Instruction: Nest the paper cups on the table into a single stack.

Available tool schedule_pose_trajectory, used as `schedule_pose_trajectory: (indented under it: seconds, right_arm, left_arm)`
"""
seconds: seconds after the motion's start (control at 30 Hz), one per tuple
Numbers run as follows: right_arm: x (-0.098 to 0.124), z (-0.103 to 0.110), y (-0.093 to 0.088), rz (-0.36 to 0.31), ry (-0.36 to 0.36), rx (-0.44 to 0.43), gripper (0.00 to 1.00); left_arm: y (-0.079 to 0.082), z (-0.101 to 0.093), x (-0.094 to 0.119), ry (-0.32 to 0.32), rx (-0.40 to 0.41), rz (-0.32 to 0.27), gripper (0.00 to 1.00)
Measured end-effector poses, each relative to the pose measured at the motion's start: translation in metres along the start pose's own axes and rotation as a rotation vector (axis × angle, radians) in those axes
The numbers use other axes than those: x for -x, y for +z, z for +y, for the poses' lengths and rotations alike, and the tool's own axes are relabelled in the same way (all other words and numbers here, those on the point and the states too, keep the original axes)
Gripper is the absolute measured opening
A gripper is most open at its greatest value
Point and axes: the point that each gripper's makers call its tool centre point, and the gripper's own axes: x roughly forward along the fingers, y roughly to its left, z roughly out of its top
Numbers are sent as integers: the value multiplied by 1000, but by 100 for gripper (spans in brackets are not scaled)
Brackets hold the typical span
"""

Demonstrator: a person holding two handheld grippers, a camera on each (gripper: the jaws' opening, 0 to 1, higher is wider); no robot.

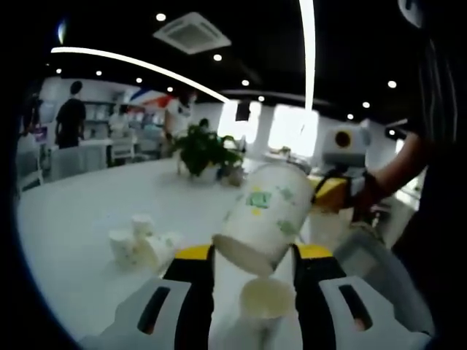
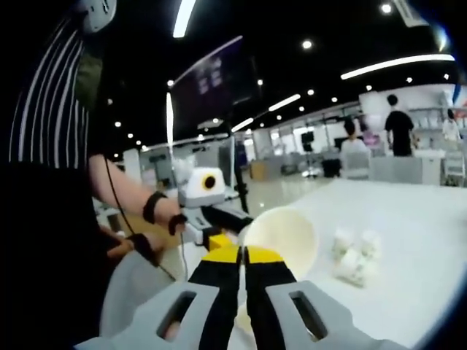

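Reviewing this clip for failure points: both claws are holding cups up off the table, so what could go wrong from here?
1. The left claw grips the printed cup tilted, near its base; it could slip or crush.
2. The right claw pinches the plain cup by its rim, which may buckle when nesting.
3. The loose cups on the table lie clustered and could be scattered.

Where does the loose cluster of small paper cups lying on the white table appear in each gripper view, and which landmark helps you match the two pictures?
Left gripper view: the cluster of small paper cups lies lower left on the white table, left of the held cup.
Right gripper view: the cluster lies right of centre, right of the cup's open mouth.
Shared landmark: the large paper cup.
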Motion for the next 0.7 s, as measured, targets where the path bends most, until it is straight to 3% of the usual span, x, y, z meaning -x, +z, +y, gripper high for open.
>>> schedule_pose_trajectory:
  seconds: [0.3, 0.7]
  right_arm:
    - [-3, 1, 0, 7, 1, 1, 0]
    - [-3, -4, 1, 0, -42, 16, 0]
  left_arm:
    - [-1, 0, 2, 8, -8, -12, 43]
    - [-3, 5, 5, 52, -24, -22, 58]
